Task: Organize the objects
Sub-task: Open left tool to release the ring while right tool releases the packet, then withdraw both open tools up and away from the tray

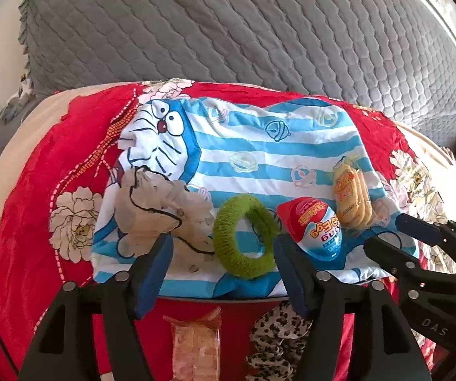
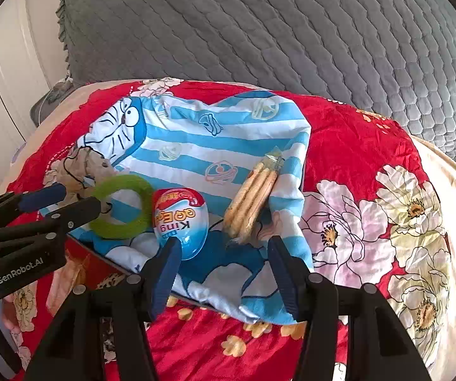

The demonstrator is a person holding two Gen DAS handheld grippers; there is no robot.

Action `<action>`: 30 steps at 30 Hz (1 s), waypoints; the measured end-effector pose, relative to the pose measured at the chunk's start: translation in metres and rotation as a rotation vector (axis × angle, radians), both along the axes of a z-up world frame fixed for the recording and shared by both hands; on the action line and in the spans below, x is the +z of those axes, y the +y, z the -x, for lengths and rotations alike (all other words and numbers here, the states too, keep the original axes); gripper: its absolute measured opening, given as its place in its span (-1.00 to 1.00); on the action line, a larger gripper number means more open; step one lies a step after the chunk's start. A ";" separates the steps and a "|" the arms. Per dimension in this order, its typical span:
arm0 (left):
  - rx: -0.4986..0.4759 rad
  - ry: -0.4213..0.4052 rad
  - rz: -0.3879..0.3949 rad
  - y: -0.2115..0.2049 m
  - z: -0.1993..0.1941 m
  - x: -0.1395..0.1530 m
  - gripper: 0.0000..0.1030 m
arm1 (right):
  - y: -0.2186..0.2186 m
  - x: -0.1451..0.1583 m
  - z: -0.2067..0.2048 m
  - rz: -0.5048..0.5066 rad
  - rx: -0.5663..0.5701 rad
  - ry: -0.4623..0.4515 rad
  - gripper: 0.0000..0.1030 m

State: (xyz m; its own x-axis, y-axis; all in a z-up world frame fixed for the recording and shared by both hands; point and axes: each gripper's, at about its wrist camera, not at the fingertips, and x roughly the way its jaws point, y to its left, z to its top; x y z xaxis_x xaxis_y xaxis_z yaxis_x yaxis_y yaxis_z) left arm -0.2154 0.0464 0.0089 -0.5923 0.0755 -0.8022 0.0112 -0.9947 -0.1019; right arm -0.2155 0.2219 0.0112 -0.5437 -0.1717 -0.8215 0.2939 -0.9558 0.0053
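Both grippers, L (image 1: 221,273) & R (image 2: 224,270), fingers apart; glossy plastic egg (image 2: 180,222) lies lengthwise toward R, beside fuzzy green ring (image 2: 121,206).

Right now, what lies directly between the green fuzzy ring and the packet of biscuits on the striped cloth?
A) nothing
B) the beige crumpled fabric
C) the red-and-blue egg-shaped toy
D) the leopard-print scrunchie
C: the egg-shaped toy lies on the striped cloth with the green ring on one side and the biscuit packet on the other.
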 end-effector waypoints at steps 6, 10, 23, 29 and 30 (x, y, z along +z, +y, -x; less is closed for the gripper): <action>0.011 0.011 -0.009 -0.008 -0.006 0.007 0.34 | -0.003 0.010 -0.011 0.023 -0.001 0.016 0.17; 0.018 0.018 -0.021 -0.013 -0.011 0.010 0.35 | -0.004 0.016 -0.016 0.024 -0.004 0.026 0.22; 0.024 0.043 -0.015 -0.022 -0.025 0.028 0.38 | -0.008 0.036 -0.027 0.030 -0.003 0.054 0.23; 0.022 0.055 -0.003 -0.028 -0.034 0.038 0.44 | -0.012 0.047 -0.036 0.033 0.001 0.068 0.36; 0.022 0.058 -0.002 -0.029 -0.035 0.039 0.44 | -0.014 0.048 -0.038 0.033 0.002 0.068 0.36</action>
